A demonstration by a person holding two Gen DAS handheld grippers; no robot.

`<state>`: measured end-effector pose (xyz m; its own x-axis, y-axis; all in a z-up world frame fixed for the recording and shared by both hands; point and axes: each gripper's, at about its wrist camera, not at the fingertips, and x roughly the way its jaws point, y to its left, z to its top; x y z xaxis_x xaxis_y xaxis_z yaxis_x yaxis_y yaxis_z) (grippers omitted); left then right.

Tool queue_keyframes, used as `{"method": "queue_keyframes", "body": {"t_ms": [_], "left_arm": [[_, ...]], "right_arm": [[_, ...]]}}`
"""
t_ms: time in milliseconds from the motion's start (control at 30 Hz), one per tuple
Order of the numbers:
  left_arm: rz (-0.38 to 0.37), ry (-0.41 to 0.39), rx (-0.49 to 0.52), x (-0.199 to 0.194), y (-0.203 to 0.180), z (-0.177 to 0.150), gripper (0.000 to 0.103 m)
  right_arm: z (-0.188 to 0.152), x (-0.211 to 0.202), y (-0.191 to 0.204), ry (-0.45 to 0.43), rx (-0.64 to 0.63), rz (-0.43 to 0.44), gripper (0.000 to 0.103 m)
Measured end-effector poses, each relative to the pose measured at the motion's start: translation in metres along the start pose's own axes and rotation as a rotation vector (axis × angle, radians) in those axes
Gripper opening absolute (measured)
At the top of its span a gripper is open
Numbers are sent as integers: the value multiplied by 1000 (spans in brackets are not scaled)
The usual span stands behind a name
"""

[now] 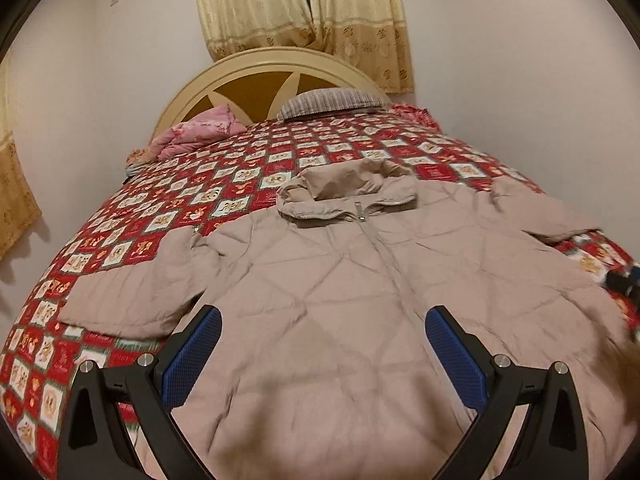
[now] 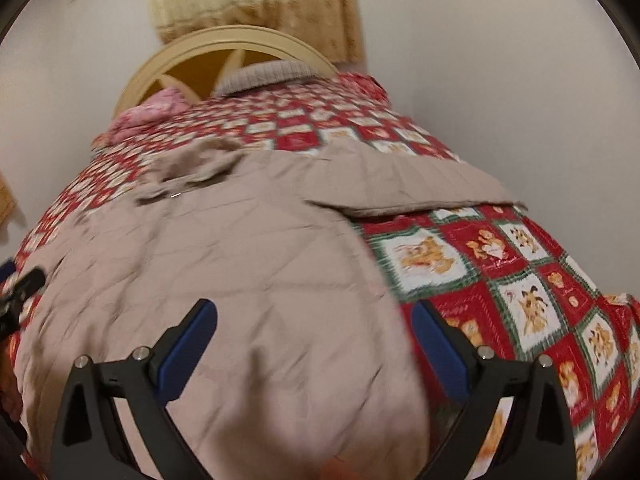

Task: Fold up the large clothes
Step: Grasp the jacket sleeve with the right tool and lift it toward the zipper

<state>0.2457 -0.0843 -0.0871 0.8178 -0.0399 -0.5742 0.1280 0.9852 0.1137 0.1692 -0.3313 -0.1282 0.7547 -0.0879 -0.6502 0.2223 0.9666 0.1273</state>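
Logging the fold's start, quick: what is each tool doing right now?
Left tool: open, holding nothing, above the beige jacket.
Right tool: open, holding nothing, above the jacket's right edge.

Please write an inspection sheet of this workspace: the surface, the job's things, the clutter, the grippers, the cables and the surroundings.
Surface: bed with red checked bear-print quilt, fairly flat.
Job's things: large beige quilted jacket spread face up, zipped, both sleeves out sideways, hood bunched at the collar; not yet folded.
Clutter: pink crumpled cloth and grey striped pillow at the headboard, apart from the jacket.
Grippers: left gripper open above the jacket's lower part; right gripper open over the jacket's right edge.
Cables: nothing seen.
Surroundings: cream arched wooden headboard, yellow patterned curtains, white walls.
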Motion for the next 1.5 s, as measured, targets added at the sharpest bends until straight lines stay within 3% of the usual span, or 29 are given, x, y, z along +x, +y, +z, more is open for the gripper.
{"method": "queue_keyframes", "body": {"t_ms": [133, 267, 567, 667, 800, 833, 900, 933, 1000, 1100, 1267, 1500], "left_arm": [[33, 37, -10, 44, 2, 6, 102], [55, 98, -24, 79, 7, 5, 102], [49, 207, -92, 121, 12, -13, 102], [35, 213, -118, 124, 15, -14, 102], [23, 222, -135, 126, 17, -16, 102], [24, 223, -133, 126, 16, -16, 102], [27, 224, -130, 126, 16, -17, 102], [27, 223, -130, 126, 16, -16, 102], [23, 221, -133, 126, 17, -16, 102], [23, 219, -136, 126, 16, -16, 102], [24, 208, -136, 123, 17, -16, 102], [14, 193, -158, 121, 21, -16, 102]], "right_arm": [[22, 27, -31, 16, 71, -47, 98], [48, 62, -76, 44, 189, -70, 89], [80, 111, -220, 81, 545, -215, 80], [84, 128, -245, 102, 620, -217, 79], [90, 153, -249, 124, 620, -189, 78], [93, 156, -250, 122, 626, -182, 75], [98, 160, -259, 96, 657, -146, 23], [99, 161, -264, 97, 684, -119, 14], [98, 159, -272, 89, 731, -81, 10], [107, 145, -266, 26, 690, -100, 8], [142, 90, -229, -135, 491, -170, 7], [196, -3, -134, -382, 189, -151, 7]]}}
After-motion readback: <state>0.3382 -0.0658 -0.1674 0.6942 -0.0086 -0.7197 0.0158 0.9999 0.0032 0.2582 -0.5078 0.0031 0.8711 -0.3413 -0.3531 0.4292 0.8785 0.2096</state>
